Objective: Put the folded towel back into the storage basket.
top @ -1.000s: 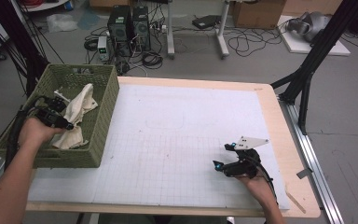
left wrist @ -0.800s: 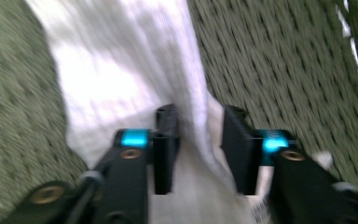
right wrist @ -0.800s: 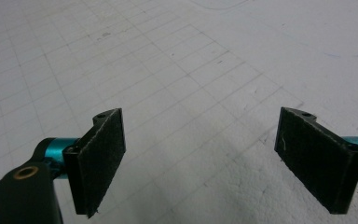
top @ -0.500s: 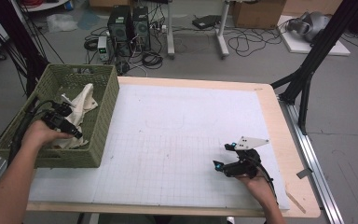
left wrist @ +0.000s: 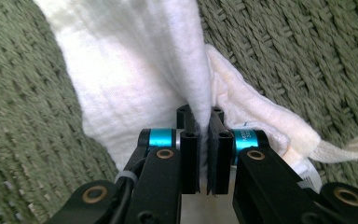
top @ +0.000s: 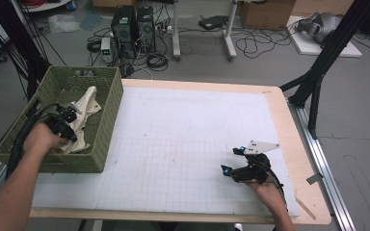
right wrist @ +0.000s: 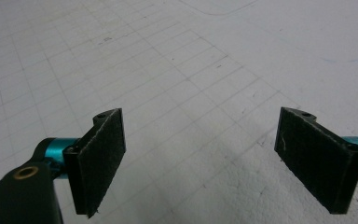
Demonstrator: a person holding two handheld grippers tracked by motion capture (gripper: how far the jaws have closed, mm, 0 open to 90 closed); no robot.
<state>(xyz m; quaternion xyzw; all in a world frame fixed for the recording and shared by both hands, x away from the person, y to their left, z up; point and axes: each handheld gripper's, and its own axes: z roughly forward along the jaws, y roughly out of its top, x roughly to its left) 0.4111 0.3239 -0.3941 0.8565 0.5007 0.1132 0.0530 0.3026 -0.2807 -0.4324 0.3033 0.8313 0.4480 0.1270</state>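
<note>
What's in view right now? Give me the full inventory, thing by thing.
cloth: one, cream-white, bunched inside the basket, a fold pinched by the left gripper
basket: one, green woven, on the table's left edge
table: one, light wood rim, centre of the high view
grid mat: one, white, covering the tabletop
computer towers: two, black, on the floor beyond the table
cables: several, black, on the floor
left hand-held gripper: one, black with blue accents, in the basket, shut on the cloth
right hand-held gripper: one, black, jaws open, low over the mat

A cloth [top: 83,113] lies in the basket [top: 107,126] at the table's [top: 183,96] left edge
</note>
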